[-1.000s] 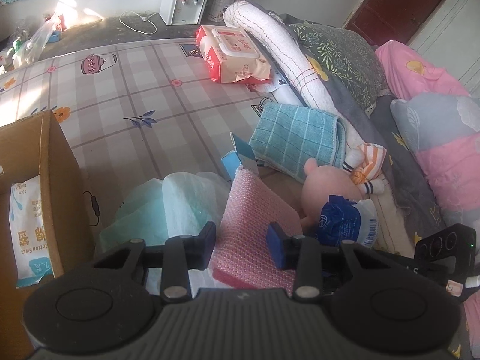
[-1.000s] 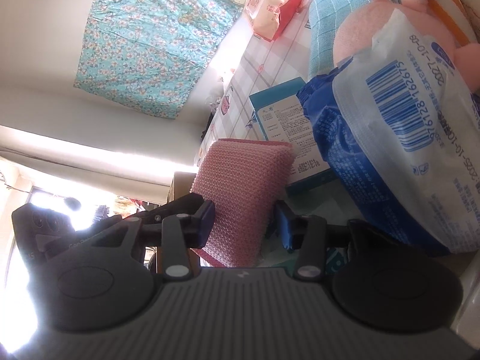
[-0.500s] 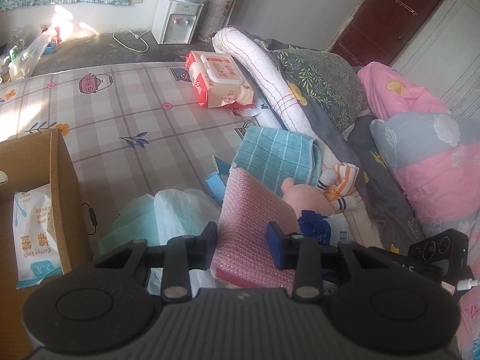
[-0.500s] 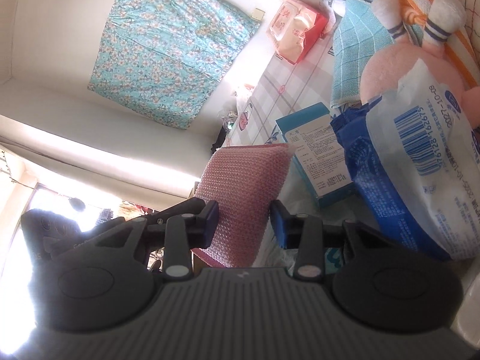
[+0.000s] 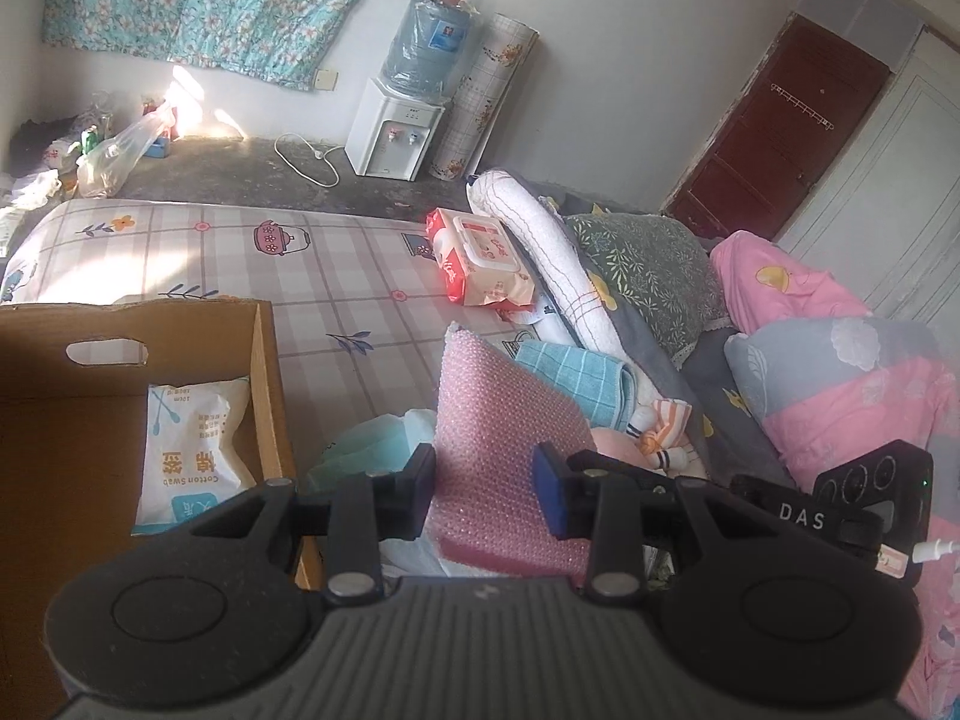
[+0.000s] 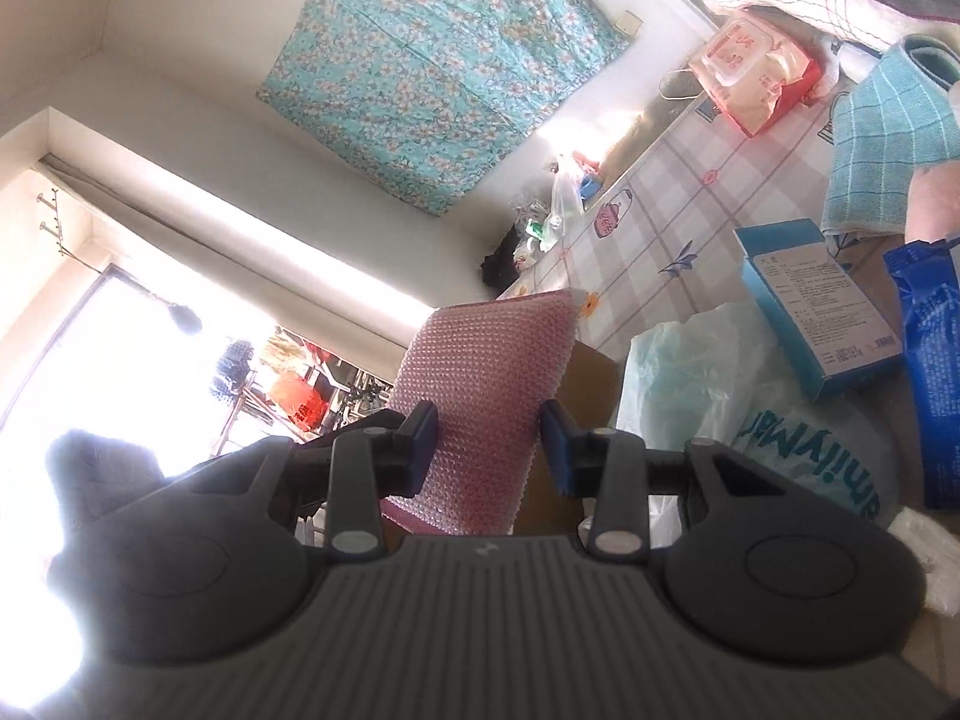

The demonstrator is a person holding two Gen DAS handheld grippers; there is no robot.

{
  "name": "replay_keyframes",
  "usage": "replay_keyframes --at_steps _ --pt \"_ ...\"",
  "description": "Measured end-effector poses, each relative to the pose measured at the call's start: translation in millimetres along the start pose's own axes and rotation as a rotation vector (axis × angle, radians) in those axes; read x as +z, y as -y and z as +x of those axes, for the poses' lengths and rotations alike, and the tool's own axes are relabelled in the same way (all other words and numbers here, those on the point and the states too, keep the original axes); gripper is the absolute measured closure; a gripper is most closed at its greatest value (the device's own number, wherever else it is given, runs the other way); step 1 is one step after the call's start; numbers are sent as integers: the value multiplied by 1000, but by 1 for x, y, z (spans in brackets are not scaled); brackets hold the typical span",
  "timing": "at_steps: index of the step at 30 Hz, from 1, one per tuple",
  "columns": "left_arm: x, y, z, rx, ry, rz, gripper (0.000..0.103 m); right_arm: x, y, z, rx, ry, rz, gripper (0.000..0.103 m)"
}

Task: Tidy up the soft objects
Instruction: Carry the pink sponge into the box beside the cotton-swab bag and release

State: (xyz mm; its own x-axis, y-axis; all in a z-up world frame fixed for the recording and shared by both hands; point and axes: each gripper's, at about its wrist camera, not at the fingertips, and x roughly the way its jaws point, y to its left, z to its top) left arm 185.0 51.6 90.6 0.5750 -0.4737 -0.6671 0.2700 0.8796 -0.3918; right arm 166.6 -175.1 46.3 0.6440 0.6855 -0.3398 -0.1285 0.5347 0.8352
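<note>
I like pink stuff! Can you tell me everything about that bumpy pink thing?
The pink sponge cloth is a flat, thick rectangle covered in tiny bumps, soft-looking like knitted or foamy fabric. It stands upright, lifted off the bed, with its top edge free. Both the left tongs and the right tongs sit around its lower part, though whether they pinch it tight is hard to tell. The cardboard box sits nearby to its left.

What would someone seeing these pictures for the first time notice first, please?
The pink textured pad stands upright between the fingers of the left gripper, and the right gripper frames it too. To the left sits an open cardboard box with a cotton swab pack inside. Behind the pad, a teal checked towel lies on the bed.
</note>
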Motion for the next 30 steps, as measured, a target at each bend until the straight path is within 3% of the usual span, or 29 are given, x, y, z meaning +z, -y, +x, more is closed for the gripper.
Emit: replay_keyframes --at_steps 7,12,19,26,30 --pt "-12 -63 -56 88 109 -128 67 -11 -75 68 16 -165 -145 66" --pt "-17 -116 -68 171 123 -218 66 -26 -107 139 -1 -316 -203 66" --pt "-7 -188 -33 265 51 -310 67 -38 -110 234 -104 -459 -203 66" --pt "13 -239 22 333 -40 -351 71 -35 -97 317 -232 -507 -289 64" --pt "13 -261 59 375 -137 -375 73 -37 -76 350 -304 -538 -308 64"
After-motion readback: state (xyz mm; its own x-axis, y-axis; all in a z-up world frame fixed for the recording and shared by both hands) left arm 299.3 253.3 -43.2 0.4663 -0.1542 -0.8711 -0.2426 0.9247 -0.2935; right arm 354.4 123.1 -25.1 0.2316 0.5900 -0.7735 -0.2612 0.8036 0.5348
